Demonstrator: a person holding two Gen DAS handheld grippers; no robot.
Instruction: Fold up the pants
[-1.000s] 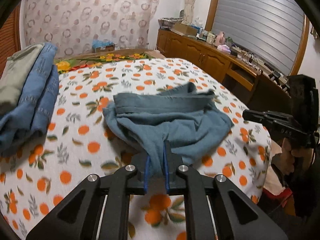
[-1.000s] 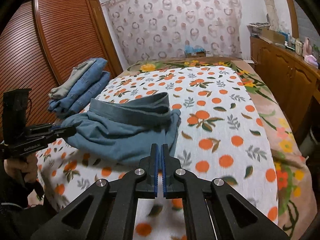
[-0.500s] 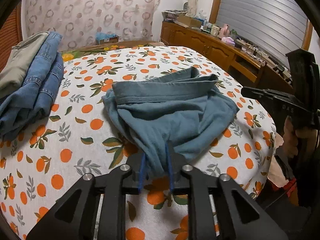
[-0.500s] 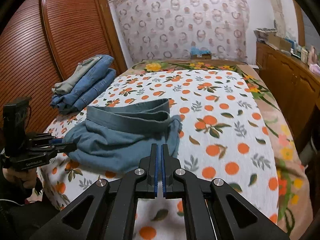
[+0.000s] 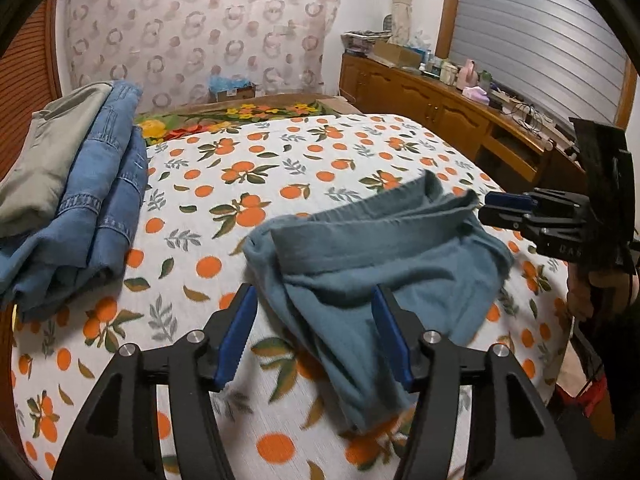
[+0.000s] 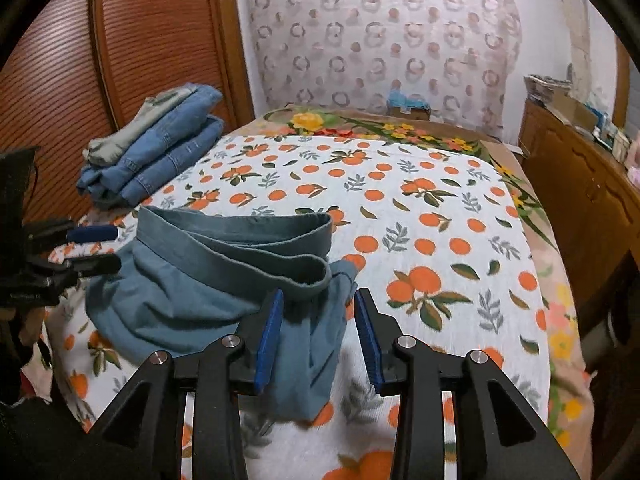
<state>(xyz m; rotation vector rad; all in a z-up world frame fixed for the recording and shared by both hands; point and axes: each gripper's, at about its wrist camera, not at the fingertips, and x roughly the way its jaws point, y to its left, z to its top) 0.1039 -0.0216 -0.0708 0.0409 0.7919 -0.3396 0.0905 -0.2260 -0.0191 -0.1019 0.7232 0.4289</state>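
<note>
My left tongs (image 5: pixel 314 330) and right tongs (image 6: pixel 316 334) have just been opening, gripping nothing; cloth lies between them. The teal pants (image 5: pixel 384 256) slump at 12 o'clock on the bed (image 5: pixel 280 160): soft, limp. I'd pinch the waistband corners.

You are facing a bed (image 6: pixel 440 208) covered by a white sheet printed with oranges and leaves, with a floral blanket (image 6: pixel 360 128) showing at its far end. Behind it hangs a pale curtain (image 6: pixel 380 40) patterned with rings. To your left stands a reddish-brown wardrobe (image 6: pixel 120 40) with slatted doors. To your right runs a wooden sideboard (image 5: pixel 440 100) cluttered with boxes and bottles, below a window closed by a grey shutter (image 5: pixel 540 40). The walls are white.
</note>
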